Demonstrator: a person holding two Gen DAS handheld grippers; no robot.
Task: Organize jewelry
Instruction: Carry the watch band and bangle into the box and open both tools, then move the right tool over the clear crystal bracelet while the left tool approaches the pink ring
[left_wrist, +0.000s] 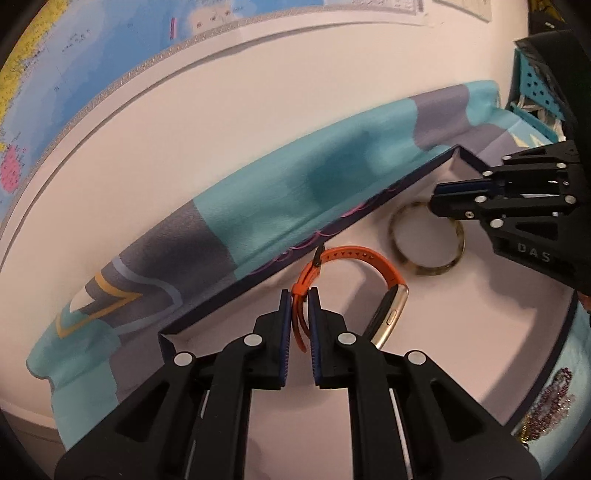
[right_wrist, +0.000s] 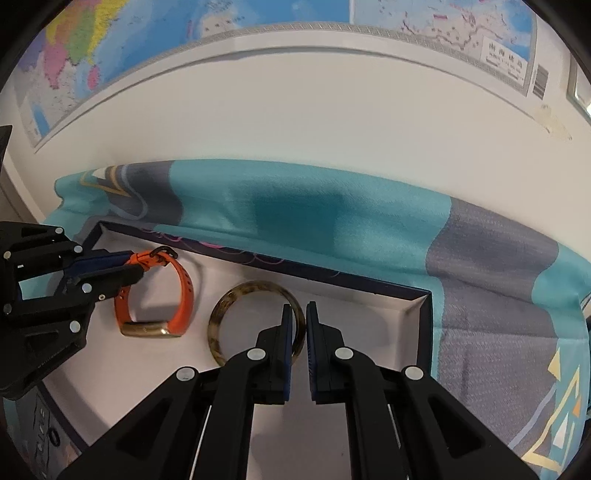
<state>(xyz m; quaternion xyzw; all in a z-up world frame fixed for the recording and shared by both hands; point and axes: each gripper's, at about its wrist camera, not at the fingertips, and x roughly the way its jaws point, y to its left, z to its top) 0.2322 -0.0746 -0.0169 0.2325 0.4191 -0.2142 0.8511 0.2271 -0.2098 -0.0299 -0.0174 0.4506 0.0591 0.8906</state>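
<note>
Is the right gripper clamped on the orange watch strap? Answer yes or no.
No, the right gripper is shut on the mottled bangle; the left gripper holds the orange watch strap.

Behind the work area you have a teal and grey patterned cloth (right_wrist: 295, 218) draped over the surface, bunched up against the pale wall (right_wrist: 295, 122). Above it a coloured map (right_wrist: 110, 44) hangs. At your far right sits a teal perforated basket (left_wrist: 535, 86).
</note>
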